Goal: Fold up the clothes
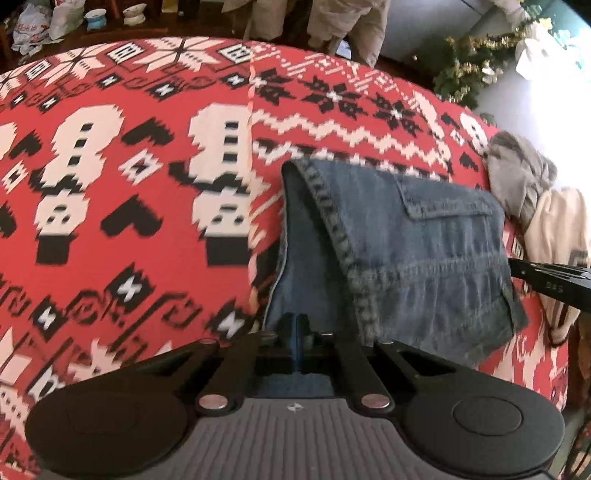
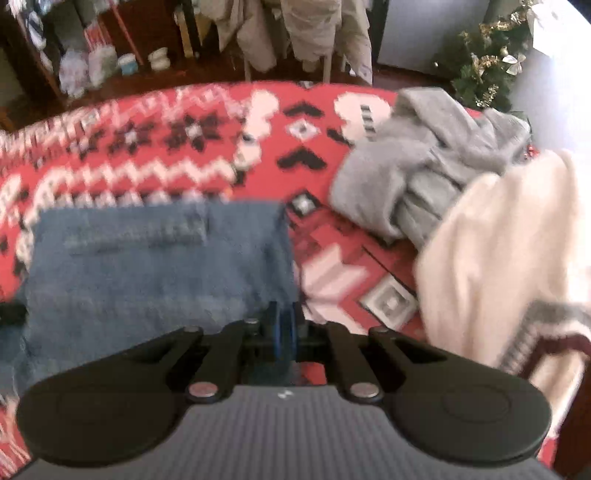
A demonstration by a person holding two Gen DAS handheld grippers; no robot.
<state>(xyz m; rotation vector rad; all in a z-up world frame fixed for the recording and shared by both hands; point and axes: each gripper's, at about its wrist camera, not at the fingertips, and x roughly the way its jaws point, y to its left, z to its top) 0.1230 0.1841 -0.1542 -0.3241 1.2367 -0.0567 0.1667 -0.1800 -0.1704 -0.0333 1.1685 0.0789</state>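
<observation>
Denim fills the space right in front of my left gripper: its jaws are clenched on the near left edge of the folded denim garment, blue cloth pinched between the pads. My right gripper is clenched too, grasping the same garment's near right corner, a sliver of denim showing between its blue pads. From the left view, a black part of that right gripper pokes in at the far right edge.

That denim piece lies folded on the red patterned blanket, a pocket flap facing up and a stitched hem running along its raised left fold. It sits toward the near right part of the blanket.

Just right of it, and farther off, a crumpled grey garment rests on the blanket, touching a cream knit sweater with a dark red and grey trim. Beyond the blanket's far edge hang beige clothes, with a small tinsel-trimmed Christmas tree at far right.
</observation>
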